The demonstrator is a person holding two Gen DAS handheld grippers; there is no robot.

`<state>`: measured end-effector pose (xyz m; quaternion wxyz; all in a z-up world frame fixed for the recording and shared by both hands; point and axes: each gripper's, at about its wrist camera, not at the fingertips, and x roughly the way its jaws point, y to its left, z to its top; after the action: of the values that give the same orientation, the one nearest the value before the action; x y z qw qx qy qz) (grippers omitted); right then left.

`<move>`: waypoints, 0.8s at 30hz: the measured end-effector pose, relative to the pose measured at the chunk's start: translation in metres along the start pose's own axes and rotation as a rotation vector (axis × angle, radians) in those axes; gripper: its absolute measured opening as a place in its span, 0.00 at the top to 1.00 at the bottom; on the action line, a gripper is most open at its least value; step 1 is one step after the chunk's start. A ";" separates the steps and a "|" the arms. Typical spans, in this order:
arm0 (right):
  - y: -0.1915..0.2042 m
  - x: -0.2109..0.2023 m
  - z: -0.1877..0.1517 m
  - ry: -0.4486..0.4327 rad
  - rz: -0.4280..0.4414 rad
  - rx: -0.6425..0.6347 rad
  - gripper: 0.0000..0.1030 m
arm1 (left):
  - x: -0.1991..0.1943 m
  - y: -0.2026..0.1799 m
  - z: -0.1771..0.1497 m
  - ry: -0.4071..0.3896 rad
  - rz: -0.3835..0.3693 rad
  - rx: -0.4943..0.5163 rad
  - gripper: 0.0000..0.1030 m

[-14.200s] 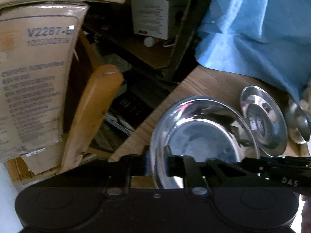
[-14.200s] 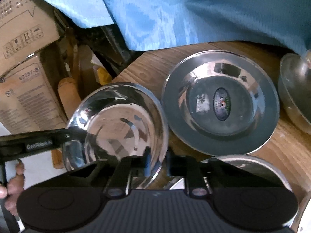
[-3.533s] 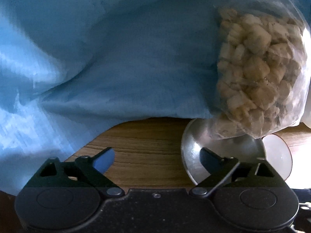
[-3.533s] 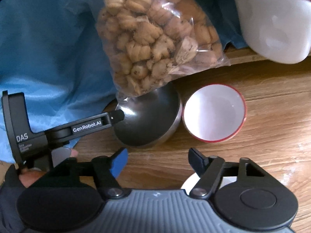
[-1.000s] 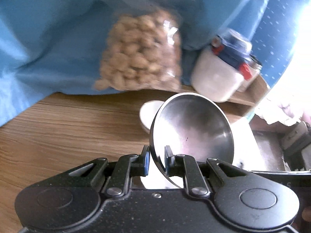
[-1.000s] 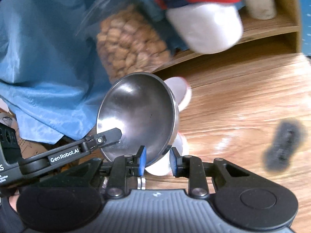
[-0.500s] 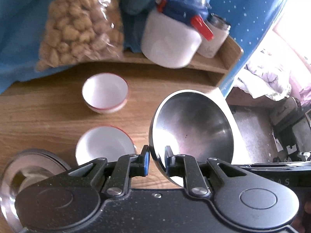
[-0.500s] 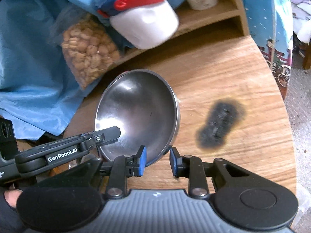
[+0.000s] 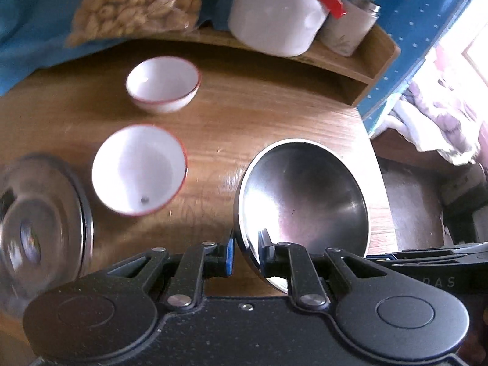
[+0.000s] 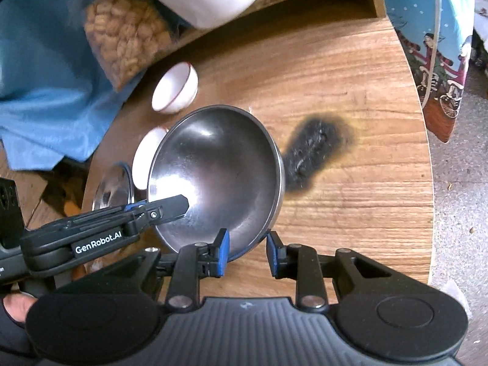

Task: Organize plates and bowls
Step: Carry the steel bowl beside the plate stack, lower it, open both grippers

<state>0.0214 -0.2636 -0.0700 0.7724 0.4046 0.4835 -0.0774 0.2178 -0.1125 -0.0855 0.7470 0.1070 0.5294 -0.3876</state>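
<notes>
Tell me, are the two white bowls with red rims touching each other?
Apart. The left wrist view shows bare wood between the farther white bowl and the nearer white bowl.

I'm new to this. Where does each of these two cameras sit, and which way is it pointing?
Left wrist: sits on the left tool, looking forward and down over the wooden table at the near white bowl and far white bowl; its black body and fingers show, clamped on the steel bowl.
Right wrist: sits on the right tool, looking down towards the burn mark; its fingers, the left tool and a hand show.
Shared: all three bowls and the snack bag.
</notes>
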 end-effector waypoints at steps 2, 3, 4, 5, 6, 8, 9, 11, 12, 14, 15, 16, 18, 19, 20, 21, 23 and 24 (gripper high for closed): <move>-0.001 0.002 -0.002 0.025 0.005 -0.020 0.71 | 0.000 -0.001 -0.007 0.010 0.024 -0.026 0.84; -0.001 0.002 -0.003 0.036 0.007 -0.029 0.71 | 0.000 -0.001 -0.011 0.014 0.031 -0.044 0.84; -0.001 0.002 -0.004 0.047 0.010 -0.038 0.71 | 0.000 0.000 -0.014 0.017 0.036 -0.061 0.84; -0.001 0.003 -0.005 0.055 0.013 -0.045 0.71 | -0.001 0.001 -0.017 0.022 0.042 -0.077 0.84; 0.000 0.003 -0.006 0.061 0.016 -0.048 0.71 | -0.001 0.002 -0.020 0.024 0.047 -0.089 0.84; 0.002 0.004 -0.007 0.070 0.019 -0.057 0.71 | -0.002 0.004 -0.025 0.024 0.054 -0.110 0.84; 0.003 0.005 -0.007 0.074 0.019 -0.060 0.71 | -0.002 0.005 -0.026 0.023 0.057 -0.115 0.84; 0.003 0.005 -0.007 0.079 0.023 -0.064 0.70 | -0.003 0.006 -0.028 0.022 0.058 -0.123 0.84; 0.003 0.005 -0.008 0.079 0.023 -0.064 0.70 | -0.003 0.008 -0.029 0.024 0.056 -0.125 0.84; 0.002 0.006 -0.008 0.078 0.024 -0.056 0.69 | -0.002 0.010 -0.030 0.026 0.054 -0.121 0.84; 0.003 0.006 -0.009 0.075 0.022 -0.056 0.69 | -0.001 0.010 -0.030 0.025 0.052 -0.119 0.84; 0.004 0.007 -0.009 0.073 0.019 -0.057 0.69 | 0.000 0.012 -0.029 0.026 0.048 -0.120 0.84; 0.006 0.007 -0.009 0.071 0.013 -0.057 0.68 | 0.001 0.016 -0.030 0.030 0.034 -0.126 0.84; 0.007 0.007 -0.009 0.070 0.010 -0.059 0.64 | 0.001 0.018 -0.030 0.032 0.027 -0.127 0.84; 0.008 0.006 -0.009 0.066 0.003 -0.059 0.60 | 0.001 0.018 -0.030 0.030 0.023 -0.125 0.82; 0.009 0.007 -0.010 0.063 -0.005 -0.054 0.59 | 0.001 0.019 -0.030 0.030 0.024 -0.121 0.80; 0.009 0.005 -0.010 0.053 -0.025 -0.041 0.58 | 0.000 0.020 -0.029 0.028 0.030 -0.112 0.80; 0.009 0.004 -0.009 0.044 -0.038 -0.038 0.57 | 0.000 0.021 -0.029 0.028 0.035 -0.108 0.78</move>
<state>0.0216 -0.2500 -0.0699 0.7676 0.3821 0.5094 -0.0737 0.2123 -0.0818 -0.1025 0.7510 0.0811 0.5579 -0.3437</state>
